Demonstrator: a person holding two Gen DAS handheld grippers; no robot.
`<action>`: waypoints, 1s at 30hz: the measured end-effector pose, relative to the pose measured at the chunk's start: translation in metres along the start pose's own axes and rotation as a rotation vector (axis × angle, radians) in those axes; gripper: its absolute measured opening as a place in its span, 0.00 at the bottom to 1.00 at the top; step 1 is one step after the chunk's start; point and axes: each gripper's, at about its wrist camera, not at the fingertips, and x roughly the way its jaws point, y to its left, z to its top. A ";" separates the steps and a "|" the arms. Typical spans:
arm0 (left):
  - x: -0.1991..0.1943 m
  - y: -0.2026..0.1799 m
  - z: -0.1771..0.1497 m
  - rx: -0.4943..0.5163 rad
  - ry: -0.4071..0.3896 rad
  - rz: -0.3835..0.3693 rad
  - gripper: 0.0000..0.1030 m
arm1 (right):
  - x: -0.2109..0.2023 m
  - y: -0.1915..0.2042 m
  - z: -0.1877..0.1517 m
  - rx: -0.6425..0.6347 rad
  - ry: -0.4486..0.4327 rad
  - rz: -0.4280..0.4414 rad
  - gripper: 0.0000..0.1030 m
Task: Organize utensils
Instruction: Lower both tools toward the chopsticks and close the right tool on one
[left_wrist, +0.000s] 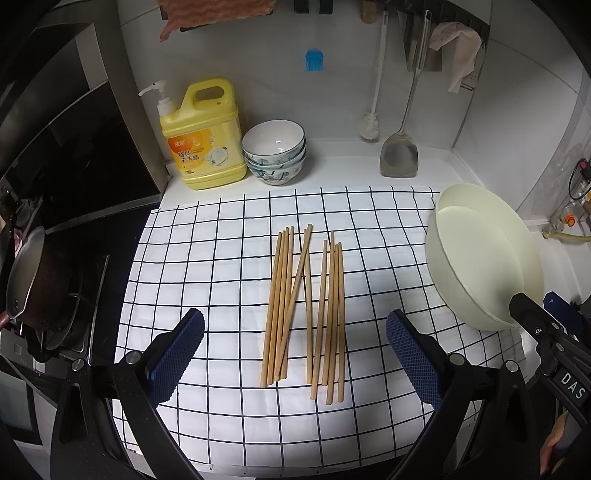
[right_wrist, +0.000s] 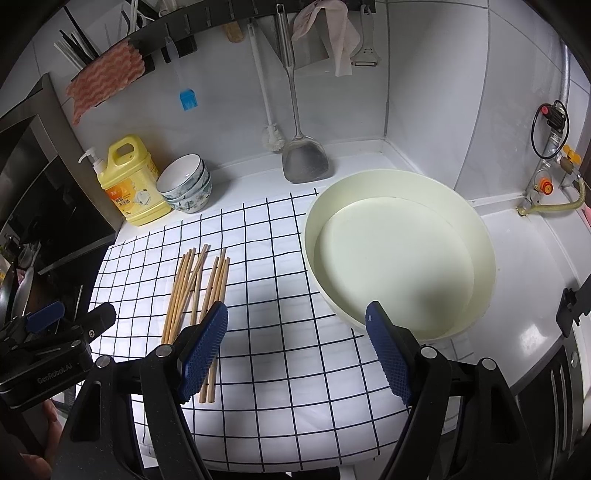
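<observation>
Several wooden chopsticks (left_wrist: 303, 310) lie in two loose bundles on a white checked cloth (left_wrist: 221, 258), with one stick crossing between the bundles. My left gripper (left_wrist: 295, 354) hovers open above their near ends, its blue pads spread wide on either side. A round cream basin (left_wrist: 480, 258) sits at the cloth's right edge. In the right wrist view the basin (right_wrist: 399, 258) is straight ahead and the chopsticks (right_wrist: 195, 291) lie to the left. My right gripper (right_wrist: 295, 350) is open and holds nothing; its left pad covers part of the chopsticks.
At the back stand a yellow detergent bottle (left_wrist: 203, 140) and stacked patterned bowls (left_wrist: 275, 153). A metal spatula (left_wrist: 400, 147) and a brush (left_wrist: 371, 122) hang on the tiled wall. A pan (left_wrist: 33, 280) sits on the stove at left. Gas fittings (right_wrist: 550, 184) are at right.
</observation>
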 end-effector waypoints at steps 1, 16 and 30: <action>0.000 0.001 0.000 0.000 0.000 0.000 0.94 | 0.000 0.001 0.000 0.000 0.001 0.001 0.72; 0.026 0.029 -0.005 -0.009 0.022 0.020 0.94 | 0.018 0.031 -0.001 -0.044 0.009 0.057 0.72; 0.087 0.070 -0.013 -0.016 0.061 -0.057 0.94 | 0.063 0.061 -0.025 0.015 0.016 0.086 0.72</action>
